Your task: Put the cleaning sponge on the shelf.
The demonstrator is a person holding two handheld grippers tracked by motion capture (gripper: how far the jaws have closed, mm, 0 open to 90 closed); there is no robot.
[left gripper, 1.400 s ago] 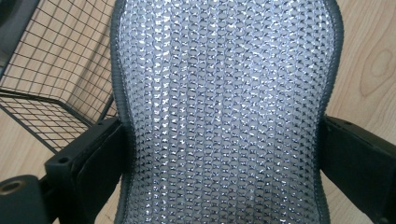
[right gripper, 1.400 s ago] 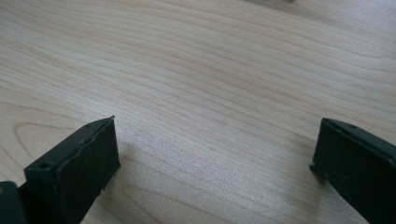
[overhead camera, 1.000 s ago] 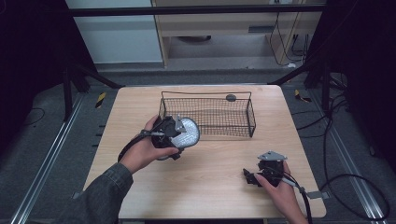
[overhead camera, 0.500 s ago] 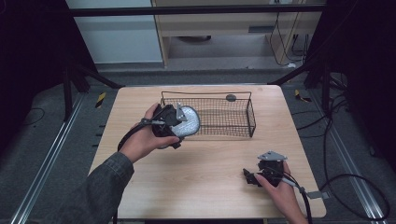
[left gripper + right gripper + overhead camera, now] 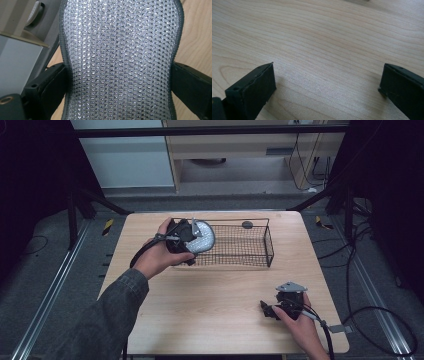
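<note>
My left gripper (image 5: 192, 236) is shut on a silvery mesh pad with a dark grey rim (image 5: 200, 238), held over the left end of a black wire basket (image 5: 270, 245). In the left gripper view the mesh pad (image 5: 117, 60) is pinched at its waist between the two black jaws. My right gripper (image 5: 266, 310) rests low on the wooden table (image 5: 215, 305) near the front right. In the right gripper view its jaws stand wide apart over bare wood, with nothing between them at the right gripper (image 5: 327, 85).
A small dark round object (image 5: 247, 224) lies on the table just behind the basket. Cables trail from both grippers off the table's front. A metal frame and a cabinet stand behind the table.
My left gripper has carried the mesh pad up and away from me, from in front of the basket to over its left end. The right gripper has stayed put.
</note>
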